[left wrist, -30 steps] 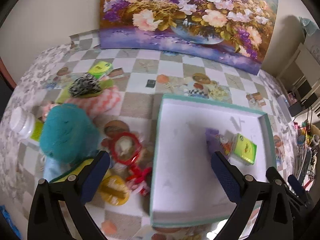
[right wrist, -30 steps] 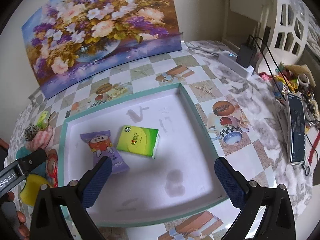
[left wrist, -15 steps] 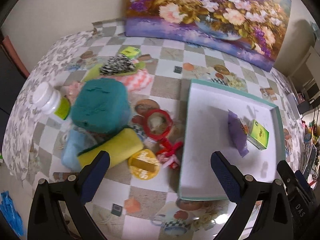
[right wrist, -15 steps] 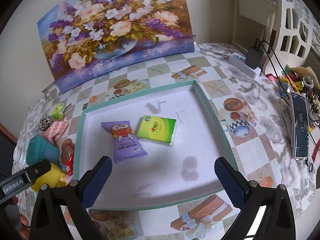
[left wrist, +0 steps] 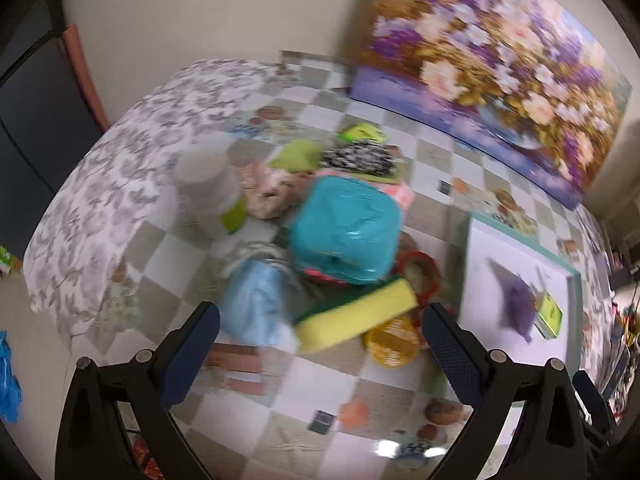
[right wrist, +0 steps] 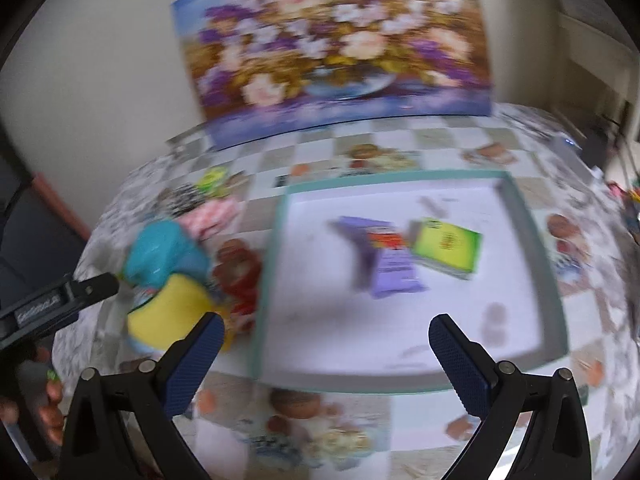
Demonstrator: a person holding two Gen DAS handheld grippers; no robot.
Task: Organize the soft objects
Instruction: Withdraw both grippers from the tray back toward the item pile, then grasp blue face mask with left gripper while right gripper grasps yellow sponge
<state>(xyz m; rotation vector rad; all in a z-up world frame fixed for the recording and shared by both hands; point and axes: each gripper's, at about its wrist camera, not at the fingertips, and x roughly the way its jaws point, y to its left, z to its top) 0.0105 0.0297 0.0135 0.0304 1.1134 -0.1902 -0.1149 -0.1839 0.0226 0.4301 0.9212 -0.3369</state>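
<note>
Both frames are pretty motion-blurred, fair warning. The left gripper (left wrist: 320,336) has its fingers spread wide with nothing between them, hanging above the checkered tablecloth (left wrist: 304,392) and pointed at the messy pile. Closest to it are a yellow sponge (left wrist: 356,316) and a light blue soft bundle (left wrist: 252,308), lying side by side, with a round yellow lid (left wrist: 394,342) just right of the sponge. Behind those sits a teal pouch (left wrist: 346,232) on top of the heap, then a white bottle (left wrist: 210,194) to its left and a black-and-white patterned thing (left wrist: 358,158) further back.

The right gripper (right wrist: 322,346) is also wide open and empty, hovering over the near rim of the white tray (right wrist: 400,380). Inside the tray are a purple snack packet (right wrist: 390,266) and a green tissue pack (right wrist: 448,246), touching or nearly so. At far left in that view a hand (right wrist: 48,408) holds the other gripper. A flower painting (right wrist: 332,44) leans on the wall behind.
</note>
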